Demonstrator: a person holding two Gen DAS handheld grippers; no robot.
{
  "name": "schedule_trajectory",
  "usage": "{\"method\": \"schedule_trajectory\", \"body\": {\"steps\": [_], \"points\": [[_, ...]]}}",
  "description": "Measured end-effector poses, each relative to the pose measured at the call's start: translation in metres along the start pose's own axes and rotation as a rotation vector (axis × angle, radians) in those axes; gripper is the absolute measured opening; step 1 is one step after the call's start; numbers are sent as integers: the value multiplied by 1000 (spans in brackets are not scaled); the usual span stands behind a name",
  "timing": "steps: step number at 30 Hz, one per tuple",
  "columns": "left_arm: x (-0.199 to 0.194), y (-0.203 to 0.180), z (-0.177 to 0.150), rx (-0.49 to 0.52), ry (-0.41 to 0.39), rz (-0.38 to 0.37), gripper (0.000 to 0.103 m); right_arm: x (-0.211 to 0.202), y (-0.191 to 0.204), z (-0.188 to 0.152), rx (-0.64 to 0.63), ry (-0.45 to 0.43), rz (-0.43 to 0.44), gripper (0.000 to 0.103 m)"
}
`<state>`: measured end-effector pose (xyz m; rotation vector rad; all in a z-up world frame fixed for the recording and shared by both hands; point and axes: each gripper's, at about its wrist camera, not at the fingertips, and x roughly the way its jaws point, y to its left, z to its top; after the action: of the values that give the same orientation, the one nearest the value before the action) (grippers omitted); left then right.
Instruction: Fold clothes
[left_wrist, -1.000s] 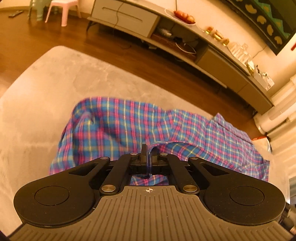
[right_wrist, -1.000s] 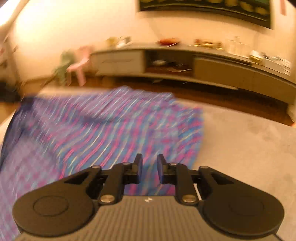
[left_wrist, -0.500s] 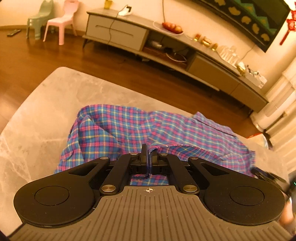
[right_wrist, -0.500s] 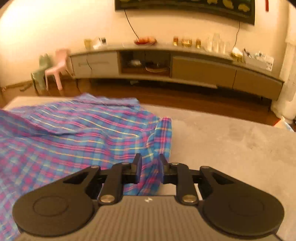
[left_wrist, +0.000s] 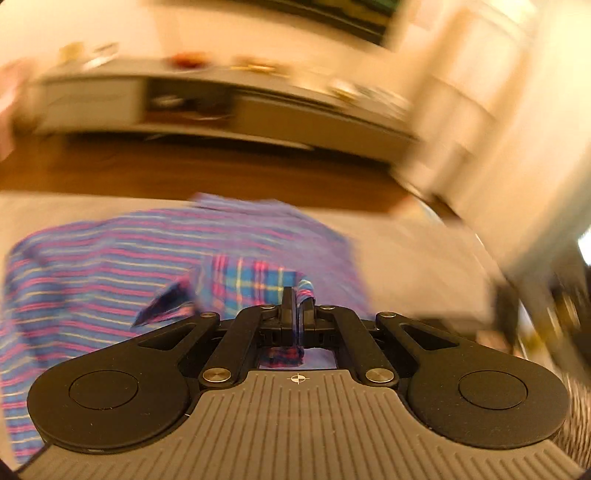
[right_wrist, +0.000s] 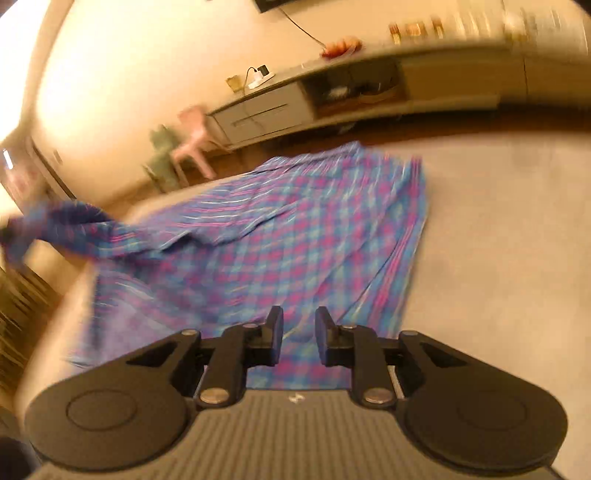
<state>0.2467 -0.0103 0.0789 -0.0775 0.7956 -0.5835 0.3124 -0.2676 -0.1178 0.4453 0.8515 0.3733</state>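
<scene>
Pinching a bunched fold of the plaid shirt (left_wrist: 110, 266), the left gripper (left_wrist: 297, 299) has its fingers (left_wrist: 287, 306) pressed together on the cloth, with a scrap of the same plaid showing behind them in the gripper's throat. In this view the shirt, blue crossed with pink and yellow lines, lies over the grey table (left_wrist: 413, 266), spreading leftward and away from the gripper; everything past the held fold is smeared by blur, so its outline is hard to read. A low cabinet (left_wrist: 229, 110) stands against the far wall beyond a strip of wooden floor. From the right wrist, the right gripper (right_wrist: 298, 332) hangs over the near edge of the shirt (right_wrist: 288, 236) with its fingers (right_wrist: 275, 328) apart and nothing between them. Here the shirt lies mostly flat on the table (right_wrist: 498, 258), its long axis running from the gripper toward the far edge, its right border straight and slanting away. At the left one part lifts off the table (right_wrist: 55, 221) and trails out of view. A pink chair (right_wrist: 192, 144) stands by the cabinet (right_wrist: 266, 114).
</scene>
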Motion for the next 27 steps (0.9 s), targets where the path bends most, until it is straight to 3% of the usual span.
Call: {"method": "schedule_trajectory", "body": {"steps": [2, 3, 5, 8, 12, 15, 19, 20, 22, 27], "points": [[-2, -33, -28, 77, 3, 1, 0, -3, -7, -6, 103, 11, 100, 23], [-5, -37, -38, 84, -3, 10, 0, -4, -10, -8, 152, 16, 150, 30], [-15, -32, -50, 54, -31, 54, 0, -3, -10, -7, 214, 18, 220, 40], [-32, -14, -48, 12, -90, 133, 0, -1, 1, -5, 252, 14, 291, 41], [-40, -29, -59, 30, -56, 39, 0, 0, 18, -4, 267, 9, 337, 50], [-32, -53, -89, 105, -20, -26, 0, 7, 18, -5, 296, 16, 306, 52], [-16, -88, -136, 225, 27, -105, 34, 12, 8, -15, 333, 40, 240, 52], [-13, -93, -147, 245, 37, -114, 36, 12, 4, -18, 341, 43, 219, 52], [-10, -86, -160, 233, 55, -99, 36, 11, -2, -21, 362, 49, 195, 52], [-5, -45, -171, 94, 60, -59, 38, 2, -10, -27, 375, 57, 191, 52]]}}
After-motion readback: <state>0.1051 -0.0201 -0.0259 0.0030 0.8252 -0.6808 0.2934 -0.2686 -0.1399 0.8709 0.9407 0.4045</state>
